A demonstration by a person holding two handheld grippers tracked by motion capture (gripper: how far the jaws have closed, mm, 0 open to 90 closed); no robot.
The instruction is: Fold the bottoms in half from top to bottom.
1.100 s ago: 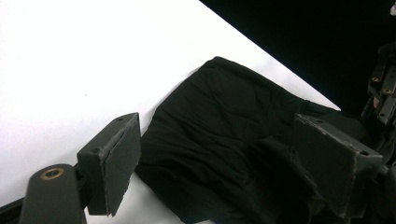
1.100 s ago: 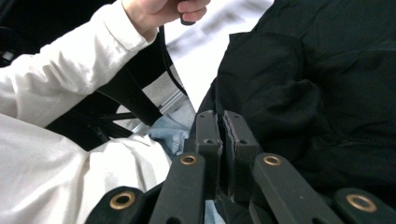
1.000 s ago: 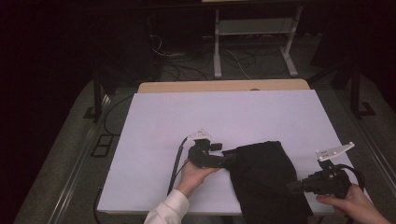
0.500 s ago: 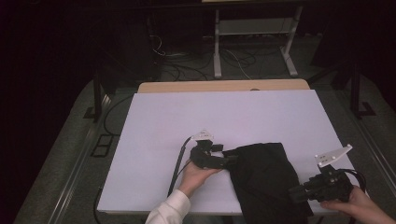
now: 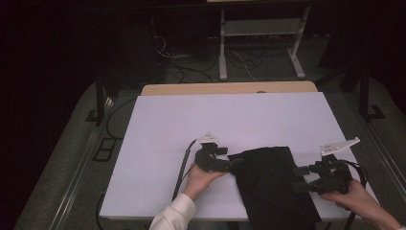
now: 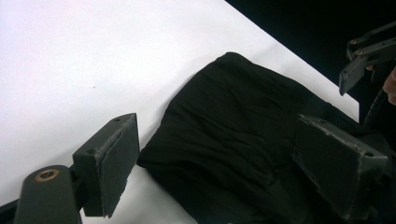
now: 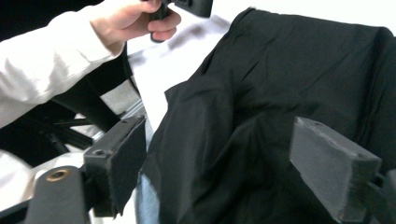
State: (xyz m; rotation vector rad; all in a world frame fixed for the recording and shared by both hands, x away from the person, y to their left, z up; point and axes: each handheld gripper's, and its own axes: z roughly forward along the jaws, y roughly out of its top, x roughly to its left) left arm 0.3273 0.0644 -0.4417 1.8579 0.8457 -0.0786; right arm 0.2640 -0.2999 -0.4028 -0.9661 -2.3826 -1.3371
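While both claws stand spread, you're btwn grips on the black cloth (image 5: pixel 273 184): it lies bunched at the near right of the white surface (image 5: pixel 230 120), its lower end hanging over the near edge. Your left claw (image 5: pixel 233 164) sits at the cloth's left edge, pads either side of the fold w/o pressing it. Your right claw (image 5: pixel 300 178) has just been opening; it's at the cloth's right edge, and the right gripper view shows fabric btwn its jaws but nothing pinched. Looks like a fold or straighten job, mid-way. Next move, as I judge it: pick a fresh edge w/ each claw, close firmly on one layer, then lift or pull evenly so it doesn't slide off. Room's dark; a wooden strip (image 5: pixel 230 88) runs along the far edge, w/ cables (image 5: pixel 239 60) and a white stand (image 5: pixel 261 33) on the floor beyond.
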